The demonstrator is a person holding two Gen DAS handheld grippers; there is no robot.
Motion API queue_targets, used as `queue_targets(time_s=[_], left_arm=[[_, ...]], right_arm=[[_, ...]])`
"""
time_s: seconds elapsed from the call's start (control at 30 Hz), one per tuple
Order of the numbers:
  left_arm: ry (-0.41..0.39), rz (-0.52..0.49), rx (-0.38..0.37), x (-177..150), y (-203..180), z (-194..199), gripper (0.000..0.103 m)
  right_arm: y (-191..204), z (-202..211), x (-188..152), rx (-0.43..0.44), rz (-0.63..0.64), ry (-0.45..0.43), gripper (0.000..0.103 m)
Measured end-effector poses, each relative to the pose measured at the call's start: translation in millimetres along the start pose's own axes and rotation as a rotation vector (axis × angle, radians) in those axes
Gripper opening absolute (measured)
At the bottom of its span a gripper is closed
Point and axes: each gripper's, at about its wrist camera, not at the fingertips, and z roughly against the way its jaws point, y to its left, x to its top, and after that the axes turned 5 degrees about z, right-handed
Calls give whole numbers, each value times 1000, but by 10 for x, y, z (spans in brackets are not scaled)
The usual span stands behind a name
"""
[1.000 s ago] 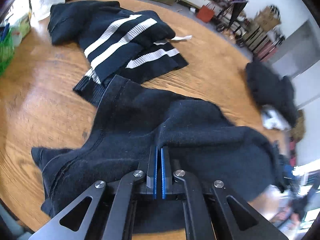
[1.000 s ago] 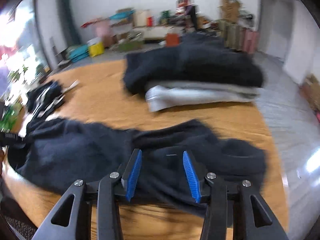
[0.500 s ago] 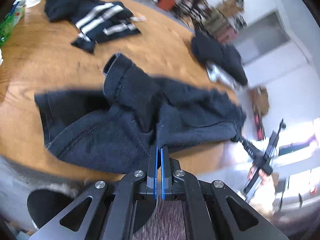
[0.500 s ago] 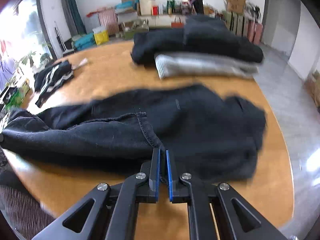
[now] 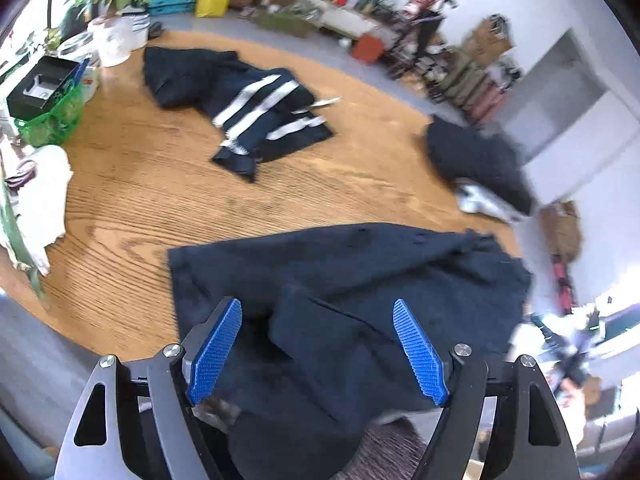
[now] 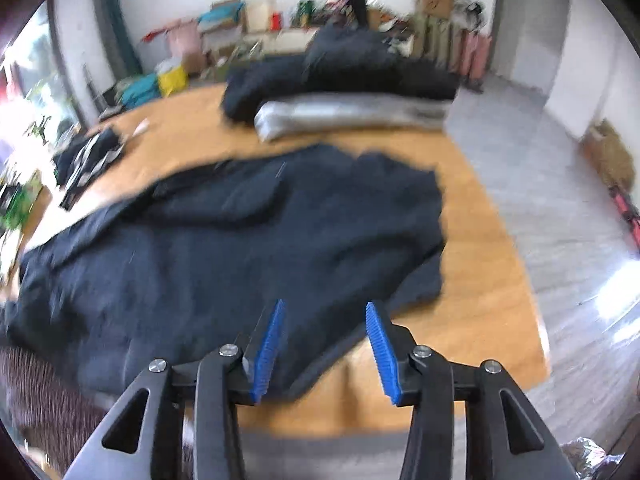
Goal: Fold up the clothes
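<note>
Left wrist view shows the dark garment (image 5: pixel 360 280) spread on the worktop (image 5: pixel 160 184), its near edge hanging off toward the person. Both the left hand-held gripper (image 5: pixel 318 344) and the right hand-held gripper (image 6: pixel 326 350) have just been opening and stand spread, pinching nothing. The fabric looks soft, thick and limp; a hem or corner would likely give the surest hold. A green basket (image 5: pixel 52 120) carries a black box (image 5: pixel 40 86).

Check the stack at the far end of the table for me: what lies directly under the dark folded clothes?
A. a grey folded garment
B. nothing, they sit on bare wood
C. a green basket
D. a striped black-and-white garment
A: in the right wrist view the dark folded clothes rest on a grey folded garment on the table.
</note>
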Motion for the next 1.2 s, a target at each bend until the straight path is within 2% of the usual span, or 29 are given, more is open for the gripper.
queue_targets(time_s=[0.07,0.17,0.27,0.33,0.37,0.4,0.43,0.5,0.6,0.8,0.87,0.93,1.1,1.2], left_arm=[[73,94,41,66,156,-255,78],[155,180,53,32,356,-518,77],[199,238,32,-44,456,-682,77],[185,270,56,-13,509,-746,75],[159,284,79,30,525,-758,68],[133,297,102,73,541,-770,46],[107,310,126,116,557,-782,28],[68,323,107,207,571,-822,14],[35,336,88,340,565,-854,13],[-86,305,70,679,500,-833,13],[-105,305,68,777,513,-865,13],[-113,311,63,851,538,-922,13],[-126,327,56,1068,560,-1033,13],[-130,328,58,1203,549,-1095,13]], right_arm=[[-67,-96,194,17,-51,-20,47],[-33,-265,376,58,-70,-26,47],[80,-442,526,72,-57,-31,50],[148,-582,628,80,-58,-30,51],[175,-657,688,85,-63,-30,52],[198,-721,748,90,-68,-32,53],[211,-760,802,91,-70,-37,53],[222,-814,907,86,-70,-48,55],[202,-917,1117,69,-77,-64,62],[48,-1293,1447,4,-104,-4,62],[16,-1438,1466,4,-108,41,59],[12,-1524,1414,7,-102,62,49],[29,-1670,1300,5,-68,94,48],[37,-1600,1306,-19,-36,84,54]])
